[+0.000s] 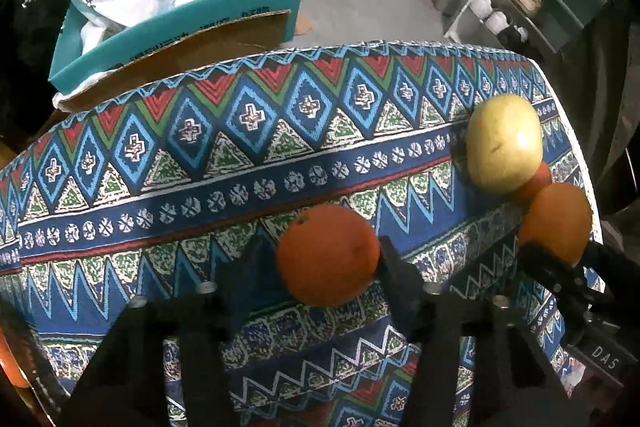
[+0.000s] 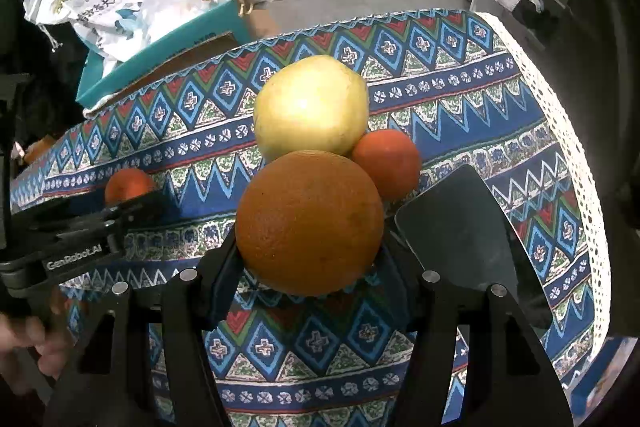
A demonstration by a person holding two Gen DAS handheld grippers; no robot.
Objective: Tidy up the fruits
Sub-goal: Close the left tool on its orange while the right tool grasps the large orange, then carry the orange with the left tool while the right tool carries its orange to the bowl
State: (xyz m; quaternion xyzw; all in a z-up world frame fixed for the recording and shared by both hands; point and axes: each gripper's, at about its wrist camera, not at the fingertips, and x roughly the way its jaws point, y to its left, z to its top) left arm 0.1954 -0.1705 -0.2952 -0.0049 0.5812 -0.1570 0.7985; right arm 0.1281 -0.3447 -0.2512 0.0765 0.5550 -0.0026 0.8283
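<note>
Oranges are the step in hand: right gripper (image 2: 310,259) clamps a large round orange (image 2: 309,223) beside the pale yellow fruit (image 2: 311,109), left gripper (image 1: 320,277) apparently pinches a smaller orange (image 1: 328,255) above the patterned cloth (image 1: 240,163), so next comes grouping them.

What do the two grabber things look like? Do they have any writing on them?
Both are black. The left gripper and right gripper each have two flat, angular fingers with small round silver bolts near the base. The left one's side reads "GenRobot.AI" in white; the right one's shows "DAS". No cables or sleeves are visible.
</note>
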